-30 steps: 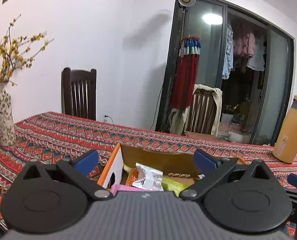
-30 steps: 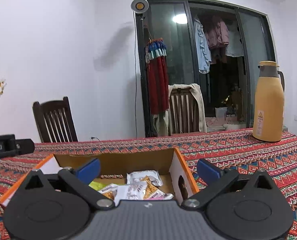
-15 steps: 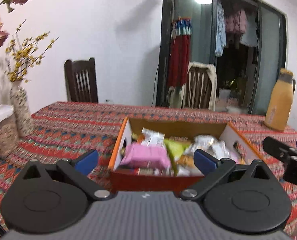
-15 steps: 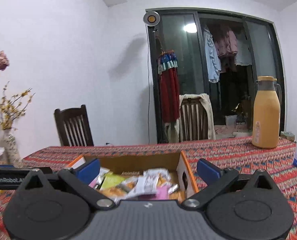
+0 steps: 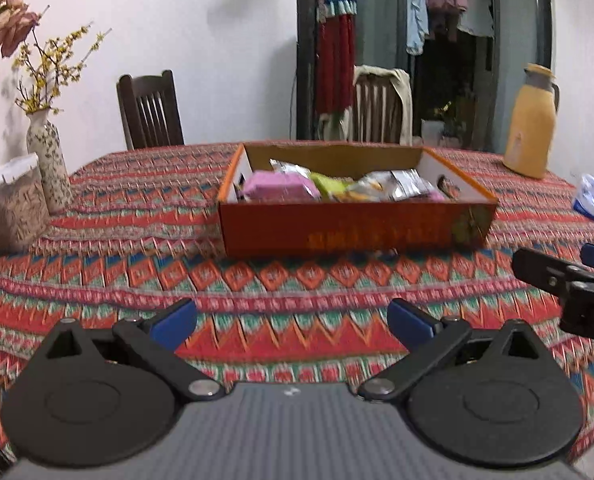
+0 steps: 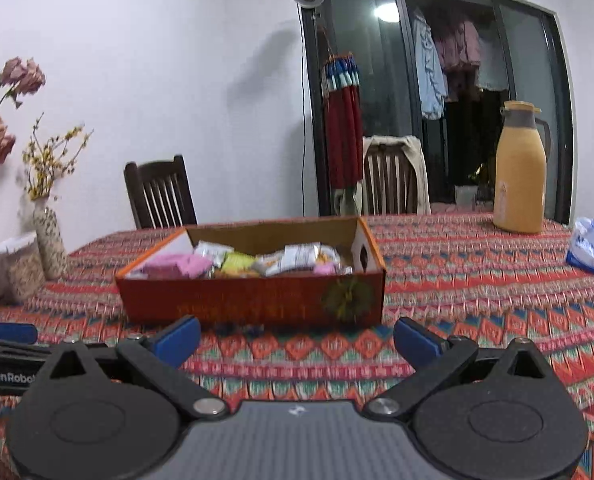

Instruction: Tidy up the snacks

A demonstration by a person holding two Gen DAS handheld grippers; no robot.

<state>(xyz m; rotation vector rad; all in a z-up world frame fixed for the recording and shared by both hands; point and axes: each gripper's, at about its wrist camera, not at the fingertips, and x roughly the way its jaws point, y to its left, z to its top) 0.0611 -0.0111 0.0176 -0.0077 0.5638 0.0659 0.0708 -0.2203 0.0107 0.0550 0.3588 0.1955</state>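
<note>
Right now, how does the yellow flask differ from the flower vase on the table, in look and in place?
The yellow flask is plain orange-yellow with a lid and a handle; the flower vase is speckled, open, and holds yellow-flowered branches. The flask stands at the far right of the table, the vase at the far left, with the snack box between them. The flask looks wider than the slim vase. Both stand upright on the patterned tablecloth.

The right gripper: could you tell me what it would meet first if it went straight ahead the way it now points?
Probably the near wall of the orange snack box: the open right gripper faces it with only bare tablecloth between. Its height against the wall is unclear.
</note>
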